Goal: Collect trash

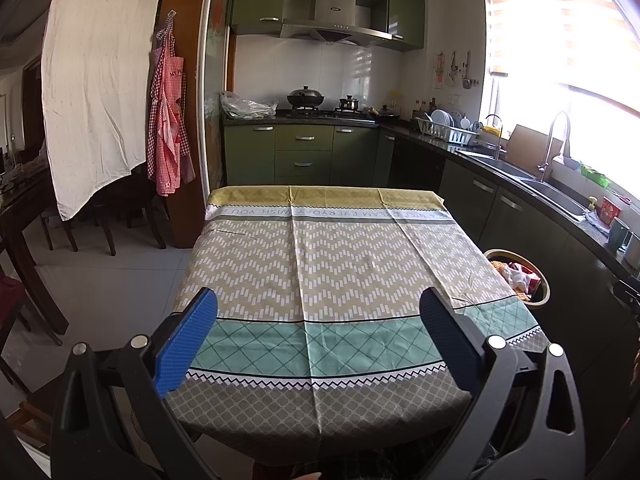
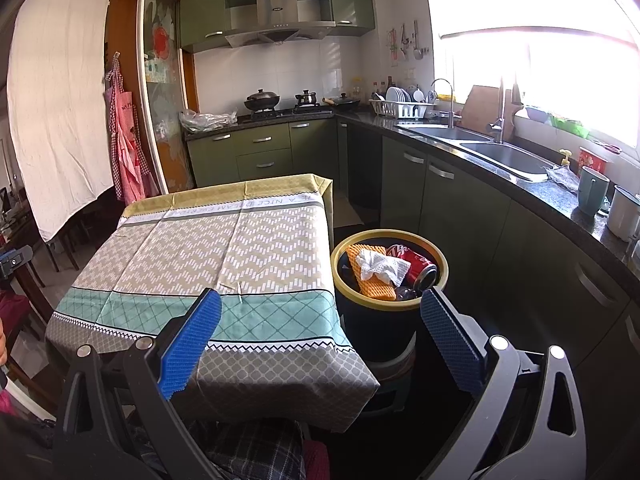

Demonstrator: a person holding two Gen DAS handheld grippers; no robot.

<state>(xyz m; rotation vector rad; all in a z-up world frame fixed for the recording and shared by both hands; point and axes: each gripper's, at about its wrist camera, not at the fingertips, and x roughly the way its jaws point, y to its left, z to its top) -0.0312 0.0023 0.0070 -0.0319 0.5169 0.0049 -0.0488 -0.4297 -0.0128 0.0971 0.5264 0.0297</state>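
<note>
A black trash bin with a yellow rim point(image 2: 440, 260) stands on the floor to the right of the table point(image 2: 180, 264). It holds a crumpled white tissue point(image 2: 382, 266), an orange foam net point(image 2: 374, 288) and a red soda can point(image 2: 416, 266). The bin also shows in the left wrist view point(image 1: 544, 284), at the table's right edge. My left gripper point(image 1: 318, 312) is open and empty above the table's near edge. My right gripper point(image 2: 320, 314) is open and empty, above the table's near right corner and just short of the bin.
The table point(image 1: 340, 260) wears a patterned cloth with nothing on it. A dark counter with a sink point(image 2: 508, 158), mugs point(image 2: 592, 190) and a dish rack point(image 2: 400, 108) runs along the right. Green cabinets and a stove point(image 1: 320, 114) stand behind. Dark chairs point(image 1: 104, 220) are at the left.
</note>
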